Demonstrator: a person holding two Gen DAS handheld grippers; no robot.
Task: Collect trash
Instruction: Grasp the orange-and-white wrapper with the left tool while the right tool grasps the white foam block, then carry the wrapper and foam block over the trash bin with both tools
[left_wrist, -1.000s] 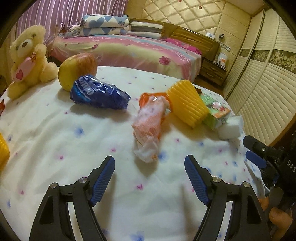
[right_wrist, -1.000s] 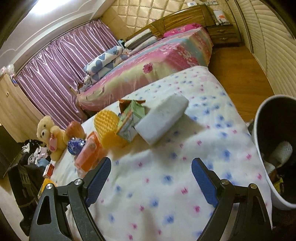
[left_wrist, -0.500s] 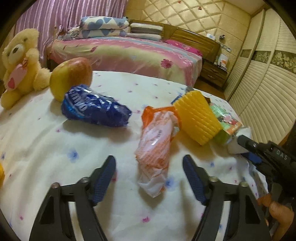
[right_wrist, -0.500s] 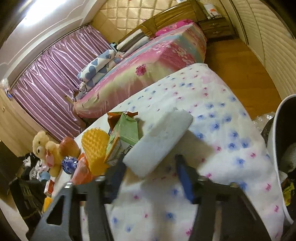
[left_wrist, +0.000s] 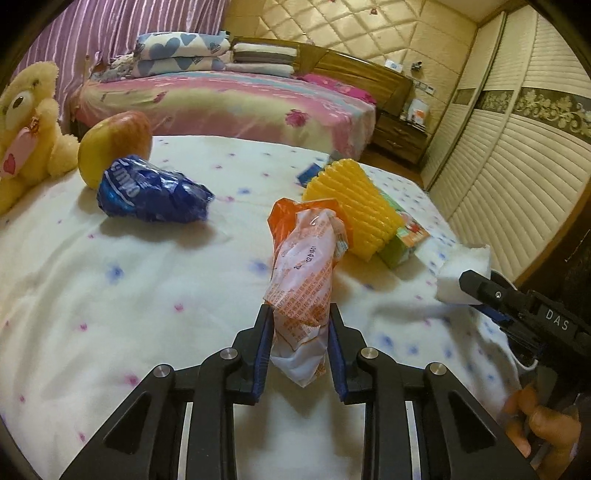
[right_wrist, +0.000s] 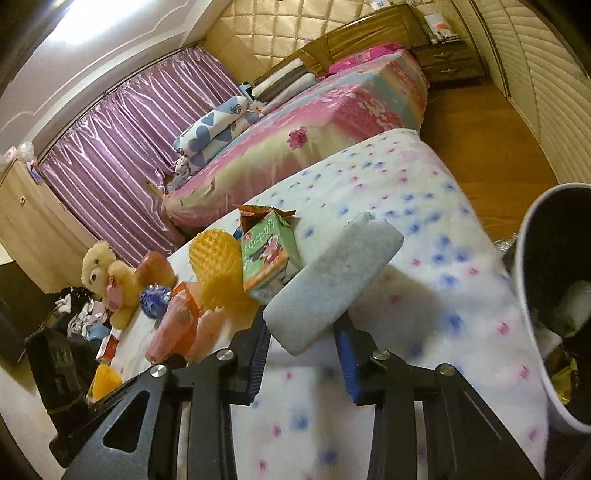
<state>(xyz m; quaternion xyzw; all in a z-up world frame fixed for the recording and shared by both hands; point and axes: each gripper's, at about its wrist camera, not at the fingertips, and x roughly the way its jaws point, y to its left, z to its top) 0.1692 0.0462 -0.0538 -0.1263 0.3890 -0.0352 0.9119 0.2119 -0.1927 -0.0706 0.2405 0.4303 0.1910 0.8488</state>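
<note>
The left gripper (left_wrist: 300, 325), its jaws just closing, clamps the near end of the crinkled orange-and-white plastic snack wrapper (left_wrist: 306, 273) lying on the white flower-dotted bedspread (left_wrist: 110, 295). The right gripper (right_wrist: 303, 334), likewise just closing, pinches the white rectangular foam block (right_wrist: 332, 291). Only the right wrist view shows the white-rimmed trash bin (right_wrist: 532, 306) beside the bed.

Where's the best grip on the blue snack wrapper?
Blue snack wrapper: take the narrow crumpled end on its right, coming from the near side with the fingers across its width. It tapers there, and that end is clear, while the fat end lies against the apple.
</note>
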